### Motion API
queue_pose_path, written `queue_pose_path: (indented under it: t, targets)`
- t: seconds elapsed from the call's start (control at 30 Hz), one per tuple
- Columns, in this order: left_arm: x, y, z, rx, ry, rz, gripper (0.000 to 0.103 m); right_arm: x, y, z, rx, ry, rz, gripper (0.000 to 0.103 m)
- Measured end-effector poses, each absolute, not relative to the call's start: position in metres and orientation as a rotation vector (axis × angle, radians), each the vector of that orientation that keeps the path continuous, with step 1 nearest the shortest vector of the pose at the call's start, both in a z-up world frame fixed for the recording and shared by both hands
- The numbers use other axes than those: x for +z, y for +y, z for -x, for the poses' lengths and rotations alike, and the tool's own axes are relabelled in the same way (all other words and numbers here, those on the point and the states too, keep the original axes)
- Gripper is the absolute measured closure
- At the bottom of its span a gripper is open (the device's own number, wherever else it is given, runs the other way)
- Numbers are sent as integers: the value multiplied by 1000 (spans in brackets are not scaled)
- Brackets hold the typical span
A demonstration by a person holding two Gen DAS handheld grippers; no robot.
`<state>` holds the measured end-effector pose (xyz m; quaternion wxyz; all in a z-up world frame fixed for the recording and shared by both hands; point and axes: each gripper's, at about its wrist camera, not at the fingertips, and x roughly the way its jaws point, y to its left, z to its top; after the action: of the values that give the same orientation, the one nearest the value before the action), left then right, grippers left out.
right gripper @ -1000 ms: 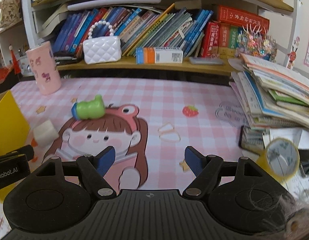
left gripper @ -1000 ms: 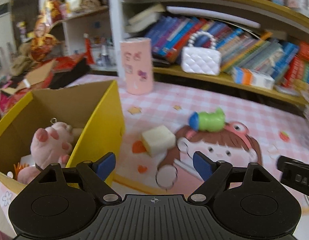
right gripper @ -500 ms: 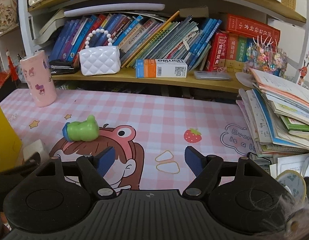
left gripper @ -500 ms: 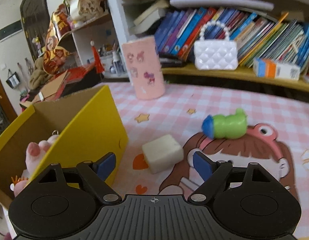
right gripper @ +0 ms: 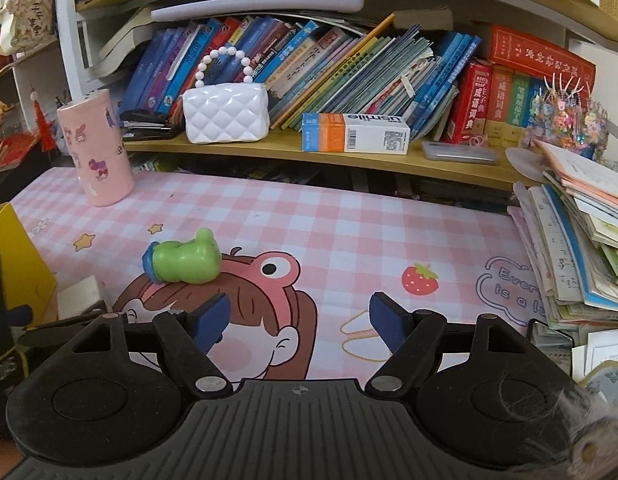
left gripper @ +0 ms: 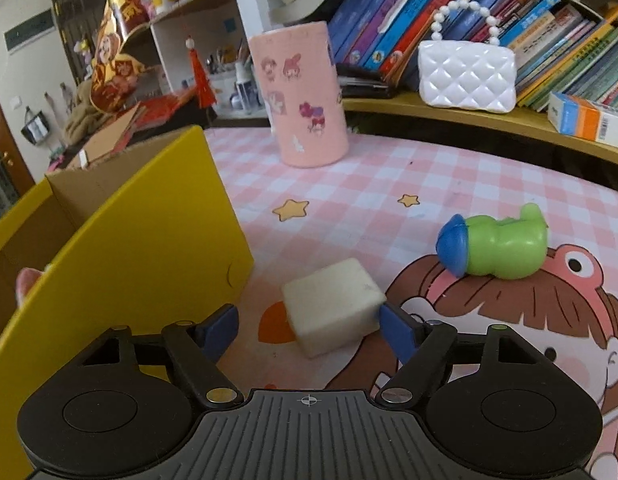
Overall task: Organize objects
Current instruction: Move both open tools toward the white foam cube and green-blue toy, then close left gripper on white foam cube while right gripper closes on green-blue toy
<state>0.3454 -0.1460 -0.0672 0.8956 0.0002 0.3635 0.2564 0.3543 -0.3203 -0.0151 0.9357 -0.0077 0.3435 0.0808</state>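
Note:
A cream foam cube (left gripper: 333, 304) lies on the pink checked mat beside the yellow cardboard box (left gripper: 141, 240). My left gripper (left gripper: 309, 330) is open, low over the mat, with the cube between its fingers; the right fingertip (left gripper: 393, 330) is at the cube's side. A green toy with a blue cap (left gripper: 497, 248) lies on its side to the right. In the right wrist view, my right gripper (right gripper: 299, 320) is open and empty above the mat, with the green toy (right gripper: 185, 258) ahead-left and the cube (right gripper: 79, 296) at far left.
A pink cylinder container (left gripper: 299, 96) stands at the mat's back. A white quilted purse (right gripper: 225, 114) and an orange-blue box (right gripper: 355, 134) sit on the low shelf under rows of books. A stack of books (right gripper: 581, 240) fills the right side.
My left gripper has moved forward and down, so the cube now sits between its fingers. My right gripper has edged forward and stayed open.

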Motion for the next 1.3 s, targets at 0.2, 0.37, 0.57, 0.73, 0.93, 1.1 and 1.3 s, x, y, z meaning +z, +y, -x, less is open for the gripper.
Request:
queue_pose_path:
  t: [0.2, 0.37, 0.57, 0.73, 0.93, 1.1, 1.3]
  targets:
    - [-72, -145, -361, 478, 755, 25, 25, -17, -317, -359, 180, 705, 19, 28]
    - [-74, -139, -361, 443, 762, 43, 51, -19, -313, -365, 218, 709, 17, 28]
    - [-55, -138, -318, 376, 781, 100, 58, -24, -298, -380, 312, 715, 30, 23]
    - [-40, -144, -270, 325, 753, 34, 58, -36, -268, -401, 456, 713, 91, 15]
    - [-33, -142, -239, 314, 776, 30, 58, -55, -229, -430, 476, 706, 149, 16]
    - [-25, -140, -228, 291, 755, 24, 59, -66, -222, -447, 433, 755, 105, 23]
    - [-17, -135, -215, 272, 742, 45, 59, -57, -227, -438, 431, 735, 77, 38]
